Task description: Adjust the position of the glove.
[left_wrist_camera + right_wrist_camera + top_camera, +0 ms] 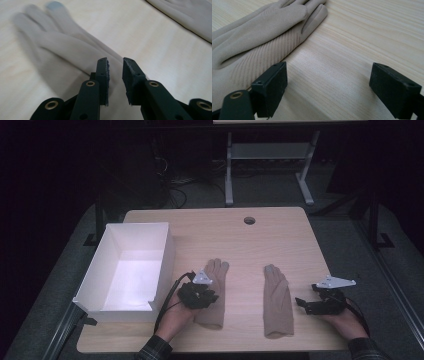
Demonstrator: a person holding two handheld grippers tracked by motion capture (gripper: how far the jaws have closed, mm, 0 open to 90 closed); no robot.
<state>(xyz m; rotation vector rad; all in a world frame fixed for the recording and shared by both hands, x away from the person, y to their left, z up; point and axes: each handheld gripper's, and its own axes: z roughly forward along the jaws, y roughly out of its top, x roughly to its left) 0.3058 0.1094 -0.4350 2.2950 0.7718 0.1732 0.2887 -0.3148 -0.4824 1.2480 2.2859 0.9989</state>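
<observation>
My left tongs [115, 75] hang a little open over the cuff of the soft beige knit glove [70, 47] near the table's front edge, holding nothing, so I should go down slowly and pinch just one layer. My right tongs [329, 87] wait wide open and empty beside the other beige glove [259, 27]. The pale wooden table [235, 240] is smooth, with a white open box [165, 251] at its left edge and a dark room around.

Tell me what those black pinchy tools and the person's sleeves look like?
Each hand holds a black two-jaw tool. The left gripper and the right gripper both carry a pale grey three-cornered plate on top and trail black cables. Their flat black jaw pads are blocky, with brass-coloured rivets at the joints. The person wears dark checked sleeves.
</observation>
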